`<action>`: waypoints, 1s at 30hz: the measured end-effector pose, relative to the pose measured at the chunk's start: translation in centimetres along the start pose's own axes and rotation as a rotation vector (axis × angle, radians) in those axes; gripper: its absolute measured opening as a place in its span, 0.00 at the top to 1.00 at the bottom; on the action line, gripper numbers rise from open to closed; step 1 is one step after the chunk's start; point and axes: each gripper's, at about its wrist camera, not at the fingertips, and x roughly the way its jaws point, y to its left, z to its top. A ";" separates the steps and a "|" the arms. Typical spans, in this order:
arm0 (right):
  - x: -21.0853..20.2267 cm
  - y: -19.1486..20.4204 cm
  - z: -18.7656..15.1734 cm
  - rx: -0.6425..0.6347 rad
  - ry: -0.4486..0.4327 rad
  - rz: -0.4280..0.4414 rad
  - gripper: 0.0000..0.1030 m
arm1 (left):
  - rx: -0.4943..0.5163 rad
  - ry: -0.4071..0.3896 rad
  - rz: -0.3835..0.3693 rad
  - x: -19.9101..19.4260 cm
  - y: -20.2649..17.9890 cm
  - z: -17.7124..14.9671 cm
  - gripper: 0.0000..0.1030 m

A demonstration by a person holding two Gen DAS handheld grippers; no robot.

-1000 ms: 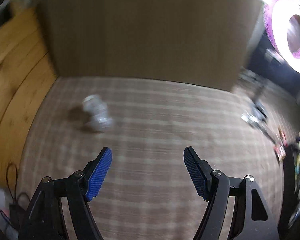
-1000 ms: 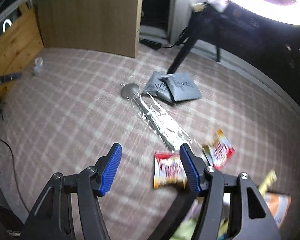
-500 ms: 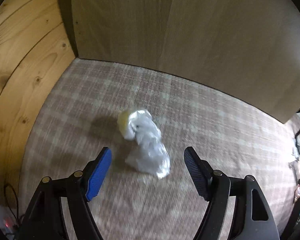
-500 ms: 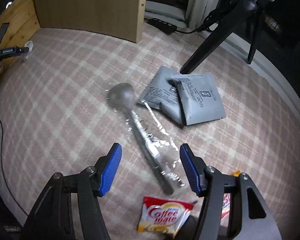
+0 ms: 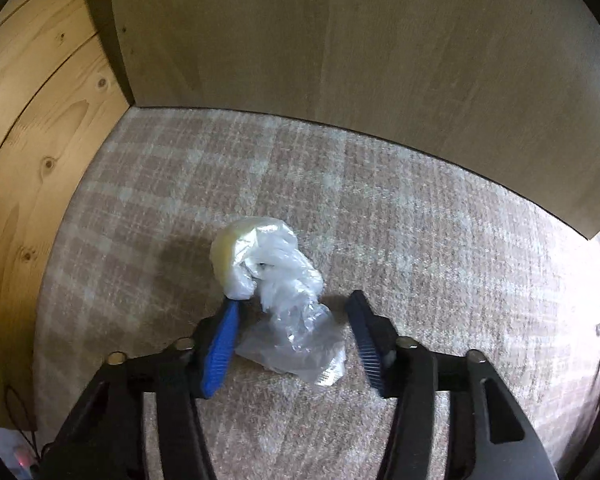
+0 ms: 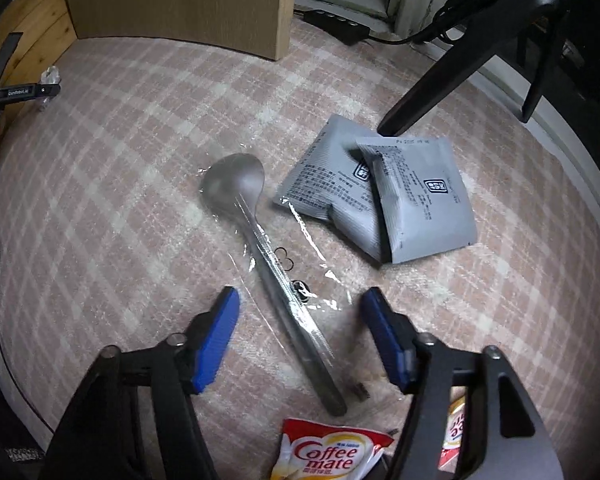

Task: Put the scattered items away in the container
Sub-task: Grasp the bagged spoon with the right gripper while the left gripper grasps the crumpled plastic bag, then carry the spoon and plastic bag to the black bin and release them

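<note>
In the left wrist view, a crumpled clear plastic bag (image 5: pixel 278 288) with something pale yellow inside lies on the checked carpet. My left gripper (image 5: pixel 294 322) is open, its blue fingers on either side of the bag's near end. In the right wrist view, a metal spoon in a clear wrapper (image 6: pixel 268 256) lies on the carpet. My right gripper (image 6: pixel 300 320) is open and straddles the spoon's handle just above it. Two grey sachets (image 6: pixel 384 196) lie right of the spoon. A Coffee mate packet (image 6: pixel 332 456) lies at the bottom edge. No container is in view.
A brown cabinet panel (image 5: pixel 340 60) and a pine wall (image 5: pixel 28 120) box in the carpet corner behind the bag. A black tripod leg (image 6: pixel 460 64) stands behind the sachets. A power strip (image 6: pixel 336 24) lies by the far wall. The left gripper and bag show far left (image 6: pixel 24 90).
My left gripper moved forward until its fingers came around the plastic bag. My right gripper moved forward and down over the spoon's handle. Both stayed open.
</note>
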 end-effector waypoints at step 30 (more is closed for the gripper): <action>-13.1 4.8 -10.4 0.416 -0.326 0.277 0.91 | 0.258 -0.148 -0.292 -16.0 -11.3 -14.3 0.74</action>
